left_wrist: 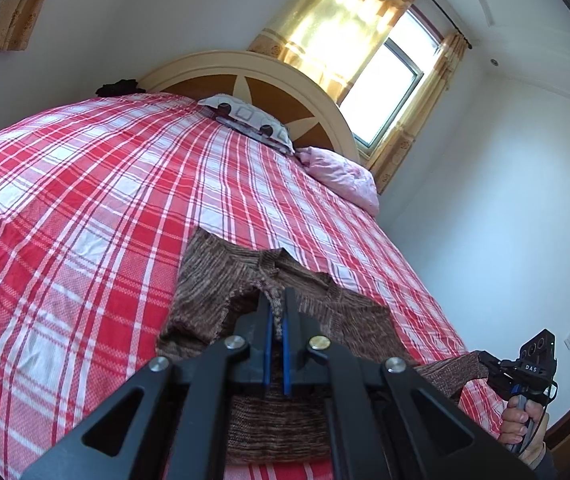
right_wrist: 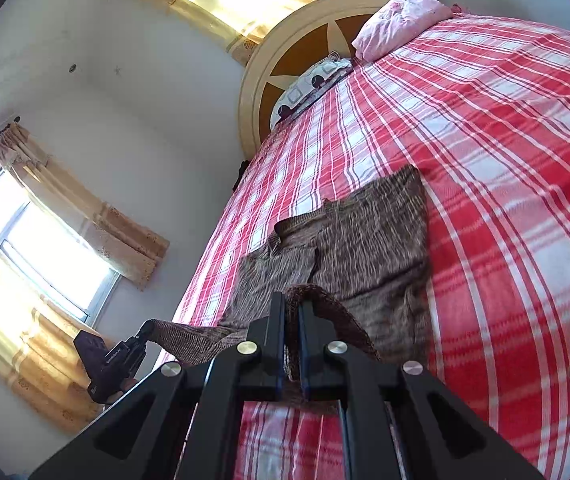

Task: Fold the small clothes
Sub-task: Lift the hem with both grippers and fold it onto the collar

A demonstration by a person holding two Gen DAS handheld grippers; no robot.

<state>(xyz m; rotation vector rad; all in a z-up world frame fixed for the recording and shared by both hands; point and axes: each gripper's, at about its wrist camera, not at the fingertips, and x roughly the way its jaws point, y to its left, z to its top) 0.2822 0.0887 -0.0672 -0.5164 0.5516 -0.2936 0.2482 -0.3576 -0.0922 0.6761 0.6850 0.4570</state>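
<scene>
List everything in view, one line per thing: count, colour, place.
knit garment: one, mottled brown, spread on the bedspread, near edge lifted.
bedspread: one, red and white plaid, covering the bed.
patterned pillow: one, white with dark shapes, at the headboard.
pink pillow: one, pale pink, beside the patterned pillow.
headboard: one, cream and brown with a star, at the wall.
curtains: yellow-gold, at both windows.
dark item: one, black, at the bed's far corner.
left gripper: black, jaws shut on the knit garment.
right gripper: black, jaws shut on the knit garment.
hand: one, holding the right gripper.
</scene>
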